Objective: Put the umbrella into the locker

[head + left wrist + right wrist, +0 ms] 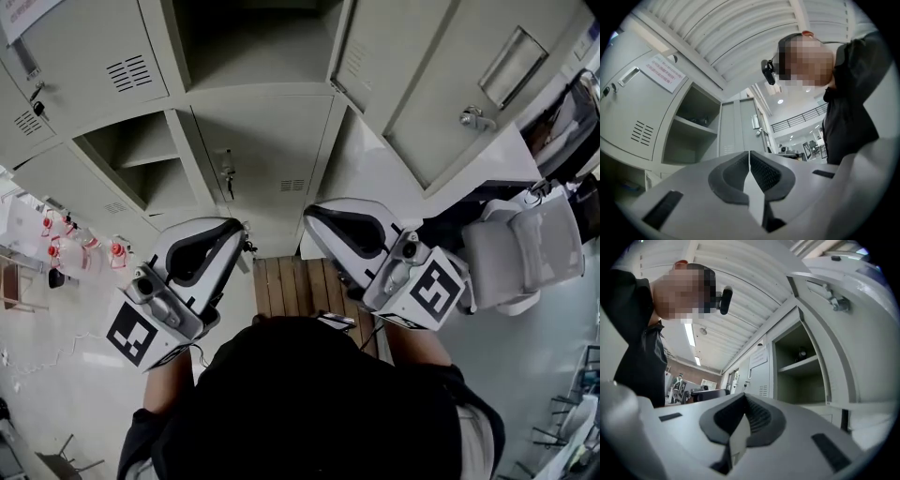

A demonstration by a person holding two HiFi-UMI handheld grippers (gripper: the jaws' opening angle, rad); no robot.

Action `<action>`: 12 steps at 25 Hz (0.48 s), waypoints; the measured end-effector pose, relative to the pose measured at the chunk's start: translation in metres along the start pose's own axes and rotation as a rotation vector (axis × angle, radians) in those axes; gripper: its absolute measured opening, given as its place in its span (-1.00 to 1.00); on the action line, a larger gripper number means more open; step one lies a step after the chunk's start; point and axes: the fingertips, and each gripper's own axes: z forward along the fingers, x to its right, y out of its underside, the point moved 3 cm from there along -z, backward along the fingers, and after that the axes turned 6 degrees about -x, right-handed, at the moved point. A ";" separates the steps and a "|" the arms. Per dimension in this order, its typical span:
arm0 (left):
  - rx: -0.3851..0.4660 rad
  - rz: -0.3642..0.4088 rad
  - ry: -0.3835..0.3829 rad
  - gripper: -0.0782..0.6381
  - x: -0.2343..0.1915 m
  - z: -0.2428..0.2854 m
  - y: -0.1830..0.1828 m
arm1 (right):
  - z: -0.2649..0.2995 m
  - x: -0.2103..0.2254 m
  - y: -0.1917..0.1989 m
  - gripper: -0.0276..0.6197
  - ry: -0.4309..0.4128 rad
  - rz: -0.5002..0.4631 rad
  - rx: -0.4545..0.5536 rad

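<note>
Grey lockers fill the head view. One compartment (pixel 141 159) stands open at the left, and another (pixel 253 37) at the top with its door (pixel 469 84) swung out to the right. In the left gripper view a small dark object (pixel 696 121) lies on the open compartment's shelf. A similar dark object (pixel 801 354) shows on a shelf in the right gripper view. I cannot tell whether either is the umbrella. My left gripper (pixel 239 230) (pixel 749 157) and right gripper (pixel 314 217) (pixel 744 399) hang low and close to my body. Both are shut with nothing between their jaws.
A slatted wooden platform (pixel 300 286) lies on the floor in front of the lockers. A white chair (pixel 525 248) stands at the right, and red-capped bottles (pixel 84 248) at the left. A printed notice (pixel 663 71) is stuck on a closed locker door.
</note>
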 end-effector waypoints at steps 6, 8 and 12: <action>-0.141 -0.058 0.023 -0.72 0.028 0.003 0.048 | -0.013 -0.002 0.039 -0.88 -0.007 0.116 -0.039; -0.170 -0.067 0.037 -0.72 0.034 0.002 0.062 | -0.016 -0.006 0.052 -0.88 -0.014 0.133 -0.048; -0.172 -0.094 0.068 -0.72 0.045 -0.003 0.089 | -0.021 -0.016 0.080 -0.88 -0.040 0.162 -0.068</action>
